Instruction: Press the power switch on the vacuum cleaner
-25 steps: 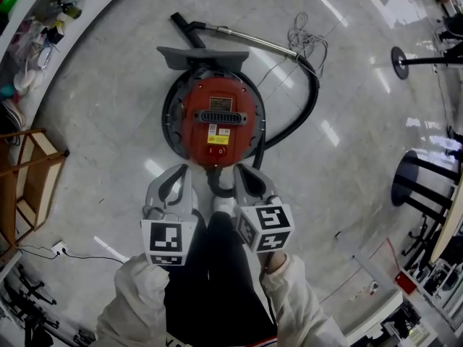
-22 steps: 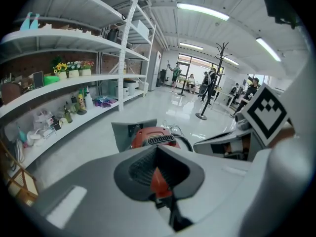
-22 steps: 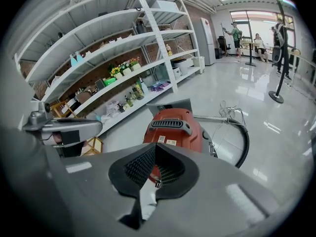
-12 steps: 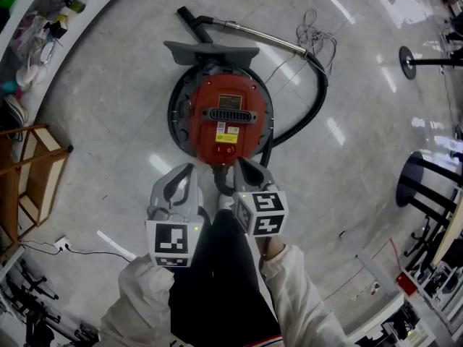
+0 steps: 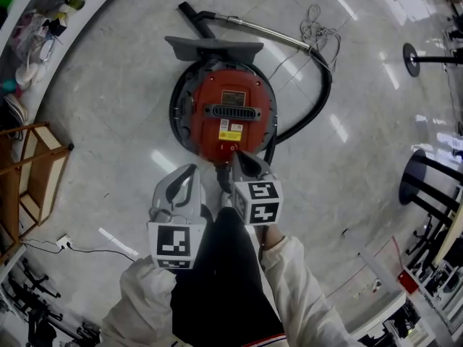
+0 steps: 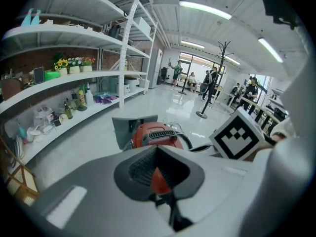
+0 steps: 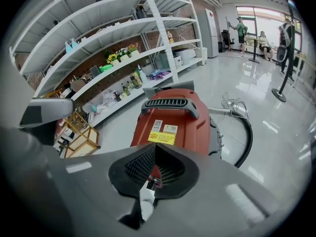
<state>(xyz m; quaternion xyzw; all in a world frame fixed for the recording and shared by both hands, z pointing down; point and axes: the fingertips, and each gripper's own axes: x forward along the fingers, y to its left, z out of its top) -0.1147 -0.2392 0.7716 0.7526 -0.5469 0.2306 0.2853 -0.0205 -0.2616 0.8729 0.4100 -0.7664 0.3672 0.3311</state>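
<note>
Points the right hand-held gripper [image 5: 239,157], shut and empty, at the power switch [image 5: 233,148] on the red vacuum cleaner [image 5: 224,110] on the floor [image 5: 108,121] — shut, likely, to make one poking tip. Holds the left hand-held gripper [image 5: 189,170], shut and empty too, aside. Shows the switch in the head view only — hides it behind the jaws in the right gripper view.

The floor [image 5: 101,100] was pale, glossy stone that mirrored the ceiling light strips [image 6: 205,10]. White open shelving [image 7: 163,43] holding bottles and flowers ran along a brick wall, with a small wooden rack [image 5: 29,172] at its foot. A black coat stand [image 6: 217,78] stood before bright glazed doors [image 6: 195,65].
</note>
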